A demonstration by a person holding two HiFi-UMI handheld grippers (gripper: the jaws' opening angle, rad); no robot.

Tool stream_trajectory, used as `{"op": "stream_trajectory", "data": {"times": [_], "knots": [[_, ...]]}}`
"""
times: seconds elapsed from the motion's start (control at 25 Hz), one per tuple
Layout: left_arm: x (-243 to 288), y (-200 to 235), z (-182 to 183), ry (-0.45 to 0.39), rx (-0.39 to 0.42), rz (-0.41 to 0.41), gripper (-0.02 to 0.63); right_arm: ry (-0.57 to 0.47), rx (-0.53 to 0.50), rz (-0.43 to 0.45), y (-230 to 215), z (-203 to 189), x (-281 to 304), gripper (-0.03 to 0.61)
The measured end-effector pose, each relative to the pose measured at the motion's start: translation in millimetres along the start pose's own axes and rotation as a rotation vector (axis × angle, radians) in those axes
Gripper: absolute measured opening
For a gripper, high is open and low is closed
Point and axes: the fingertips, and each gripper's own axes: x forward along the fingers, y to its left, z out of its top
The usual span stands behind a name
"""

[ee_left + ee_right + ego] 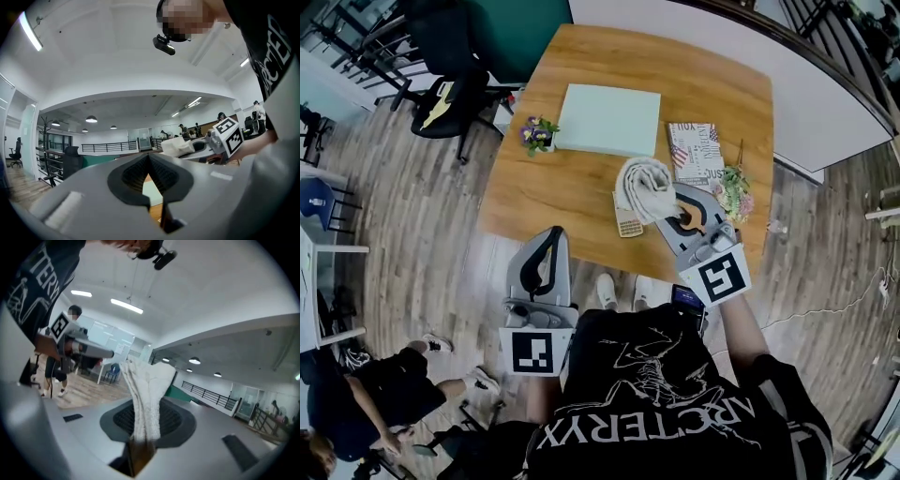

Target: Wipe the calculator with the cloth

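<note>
Clenched on nothing at the left gripper (551, 232), tips together, held off the near edge of the table (572, 192). Clamped tight on the cloth (645, 187) at the right gripper (677, 204), bunched up past its tips. Just left of those tips, partly under the cloth, the calculator (628, 225) flat on the wood.

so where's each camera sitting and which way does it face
Head view: on the head, steeply down at the table; left gripper, right gripper and shirt show.
Left gripper view: on that gripper, out across the room; shirt at right.
Right gripper view: on that gripper, tilted toward the ceiling; shirt top left.
Shared: the cloth, in all three.
</note>
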Motion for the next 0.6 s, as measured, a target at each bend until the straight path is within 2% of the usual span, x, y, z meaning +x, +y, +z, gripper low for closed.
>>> {"op": "stream_trajectory", "data": {"times": [0.2,0.44,0.6], "knots": [[-9,-2,-2,0.02,0.007,0.034,0.009,0.22,-0.301,0.21,21,-79,74,0.092],[-38,7,-10,0.082,0.03,0.119,0.009,0.479,-0.453,0.469,67,-198,145,0.092],[-52,13,-14,0.107,0.038,0.168,0.009,0.625,-0.52,0.569,90,-264,172,0.092]]}}
